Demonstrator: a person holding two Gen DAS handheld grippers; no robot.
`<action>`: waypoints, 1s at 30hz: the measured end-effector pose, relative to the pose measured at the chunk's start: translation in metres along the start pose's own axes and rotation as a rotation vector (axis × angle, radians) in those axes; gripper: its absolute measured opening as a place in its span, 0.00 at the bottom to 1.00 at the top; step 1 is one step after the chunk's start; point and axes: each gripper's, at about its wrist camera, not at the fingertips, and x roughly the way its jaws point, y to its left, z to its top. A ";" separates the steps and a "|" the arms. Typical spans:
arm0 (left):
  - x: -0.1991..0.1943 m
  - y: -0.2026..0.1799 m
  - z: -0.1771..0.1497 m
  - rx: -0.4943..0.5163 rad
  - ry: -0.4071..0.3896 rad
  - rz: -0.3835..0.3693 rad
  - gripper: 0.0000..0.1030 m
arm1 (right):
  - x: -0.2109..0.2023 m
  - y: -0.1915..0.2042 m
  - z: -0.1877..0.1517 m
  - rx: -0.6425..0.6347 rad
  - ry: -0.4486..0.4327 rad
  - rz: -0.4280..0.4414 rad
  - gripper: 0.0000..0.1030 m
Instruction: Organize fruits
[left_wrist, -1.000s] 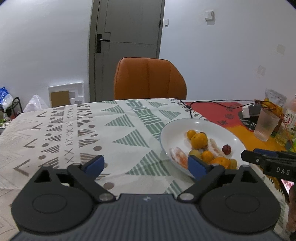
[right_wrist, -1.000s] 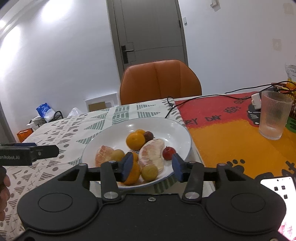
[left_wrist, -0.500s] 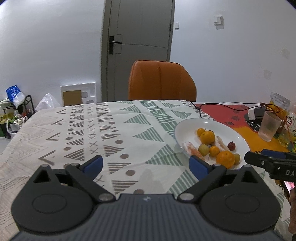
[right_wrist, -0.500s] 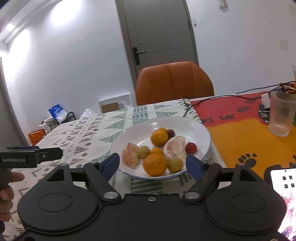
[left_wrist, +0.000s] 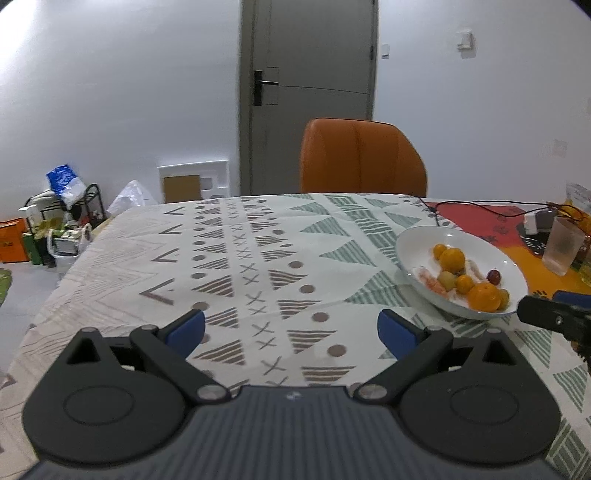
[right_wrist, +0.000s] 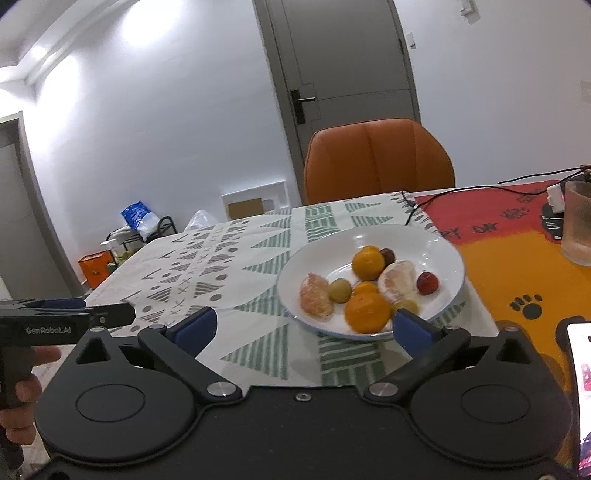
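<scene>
fruits (right_wrist: 367, 295): all in white plate (right_wrist: 448, 258) on bench (right_wrist: 236, 280), round, soft, roll easy, peeled bits squishy – pinch sides gently | right tool (right_wrist: 301, 326): opening, wide, empty, near plate | left tool (left_wrist: 291, 328): wide open, empty, plate off to its right

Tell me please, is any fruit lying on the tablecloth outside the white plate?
No, all the fruit sits inside the white plate; the patterned tablecloth around it holds none.

An orange chair (right_wrist: 378, 158) stood at the worktop's far edge, a ribbed glass (right_wrist: 578, 221) and black cable (right_wrist: 480, 188) near its right edge.
</scene>
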 end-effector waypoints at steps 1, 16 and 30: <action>-0.001 0.002 0.000 -0.003 -0.001 0.003 0.96 | -0.001 0.002 0.000 -0.002 0.002 0.003 1.00; -0.039 0.016 -0.016 0.007 0.011 0.046 0.97 | -0.025 0.028 -0.003 -0.045 0.004 0.023 1.00; -0.070 0.030 -0.025 -0.015 0.009 0.062 0.97 | -0.045 0.038 -0.009 -0.043 0.008 0.031 1.00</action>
